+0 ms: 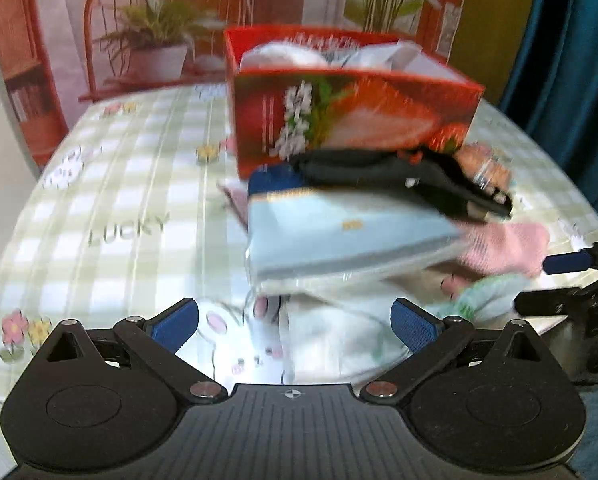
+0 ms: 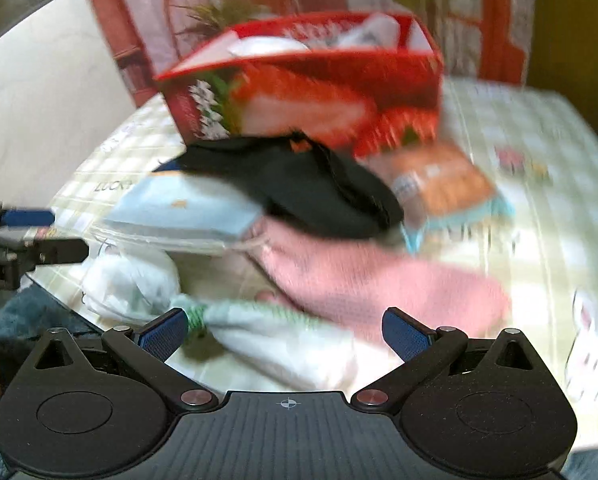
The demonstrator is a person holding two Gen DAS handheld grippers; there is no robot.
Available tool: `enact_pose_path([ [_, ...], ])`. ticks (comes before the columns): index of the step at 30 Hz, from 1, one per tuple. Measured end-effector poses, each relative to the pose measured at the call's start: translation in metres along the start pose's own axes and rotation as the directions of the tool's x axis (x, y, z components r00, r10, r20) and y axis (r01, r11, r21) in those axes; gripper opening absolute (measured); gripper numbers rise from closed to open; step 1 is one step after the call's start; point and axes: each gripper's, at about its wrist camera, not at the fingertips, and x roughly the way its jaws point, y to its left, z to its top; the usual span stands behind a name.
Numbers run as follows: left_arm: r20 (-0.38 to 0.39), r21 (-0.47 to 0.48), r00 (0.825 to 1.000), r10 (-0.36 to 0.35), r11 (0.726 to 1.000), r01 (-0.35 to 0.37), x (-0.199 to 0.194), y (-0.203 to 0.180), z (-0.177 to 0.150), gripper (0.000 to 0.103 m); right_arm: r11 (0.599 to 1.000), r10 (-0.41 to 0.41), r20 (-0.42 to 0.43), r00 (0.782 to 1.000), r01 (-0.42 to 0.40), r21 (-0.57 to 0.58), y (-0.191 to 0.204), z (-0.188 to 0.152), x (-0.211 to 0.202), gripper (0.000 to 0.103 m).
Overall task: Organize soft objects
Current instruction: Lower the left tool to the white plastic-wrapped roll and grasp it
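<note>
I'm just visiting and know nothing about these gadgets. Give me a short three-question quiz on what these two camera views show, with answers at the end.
1. True or false: the left gripper has its jaws shut on the black cloth.
2. Multiple choice: where does the red box stand? A) beyond the pile of soft things, B) on the floor, C) on top of the pink cloth.
3. Fill in: the black cloth partly lies on a light ____ folded item.

Key:
1. False. Both the left gripper and the right gripper are open and hold nothing.
2. A. It stands on the checked tablecloth, already holding some white items.
3. Blue.
</note>
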Motion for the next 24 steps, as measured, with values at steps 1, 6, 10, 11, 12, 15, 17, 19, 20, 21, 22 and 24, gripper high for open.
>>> enact_pose_path([
  [1, -0.017, 0.004, 1.0, 0.0, 1.0, 0.0, 0.005, 0.0, -0.002, 0.103, 1.0, 0.001, -0.008, 1.0, -0.001, 0.021, -0.004, -0.002, 0.002, 0.102],
  [6, -0.07, 0.017, 0.997, 0.019, 1.0, -0.018, 0.024, -0.002, -0.006, 0.103, 0.998, 0.034, -0.043, 0.999, -0.031, 0.063, -0.01, -0.007, 0.006, 0.102],
  [10, -0.095, 0.001, 0.995, 0.013, 1.0, -0.013, 0.036, -0.001, -0.008, 0.103, 0.996, 0.042, -0.064, 0.997, -0.037, 0.079, -0.015, -0.008, 0.014, 0.097],
  [11, -0.104, -0.004, 0.995, 0.012, 1.0, -0.012, 0.036, -0.003, -0.01, 0.103, 0.996, 0.045, -0.069, 0.997, -0.039, 0.086, -0.016, -0.008, 0.016, 0.093],
  [12, -0.114, -0.012, 0.993, 0.006, 1.0, -0.008, 0.039, -0.002, -0.012, 0.103, 0.995, 0.049, -0.072, 0.996, -0.042, 0.093, -0.017, -0.008, 0.019, 0.088],
  [15, -0.144, -0.07, 0.989, -0.027, 0.997, 0.017, 0.048, 0.007, -0.015, 0.103, 0.993, 0.063, -0.077, 0.995, -0.054, 0.106, -0.019, -0.008, 0.025, 0.08],
  [17, -0.136, -0.095, 0.99, -0.026, 0.995, 0.013, 0.05, 0.013, -0.016, 0.103, 0.993, 0.067, -0.076, 0.995, -0.058, 0.106, -0.019, -0.008, 0.028, 0.076],
  [19, -0.132, -0.098, 0.991, -0.023, 0.995, 0.01, 0.05, 0.014, -0.016, 0.103, 0.993, 0.071, -0.07, 0.995, -0.064, 0.1, -0.018, -0.007, 0.029, 0.074],
  [20, -0.135, -0.086, 0.991, -0.014, 0.996, 0.003, 0.051, 0.012, -0.015, 0.103, 0.993, 0.073, -0.067, 0.995, -0.066, 0.101, -0.018, -0.007, 0.029, 0.073],
  [21, -0.14, -0.071, 0.99, -0.005, 0.997, -0.005, 0.052, 0.01, -0.015, 0.103, 0.992, 0.075, -0.063, 0.995, -0.068, 0.104, -0.019, -0.007, 0.029, 0.072],
  [22, -0.147, -0.058, 0.989, 0.004, 0.998, -0.013, 0.053, 0.007, -0.014, 0.103, 0.992, 0.077, -0.059, 0.995, -0.07, 0.109, -0.02, -0.007, 0.03, 0.072],
  [24, -0.158, -0.045, 0.987, 0.013, 0.999, -0.021, 0.054, 0.004, -0.013, 0.103, 0.99, 0.08, -0.05, 0.996, -0.074, 0.117, -0.022, -0.007, 0.03, 0.07],
])
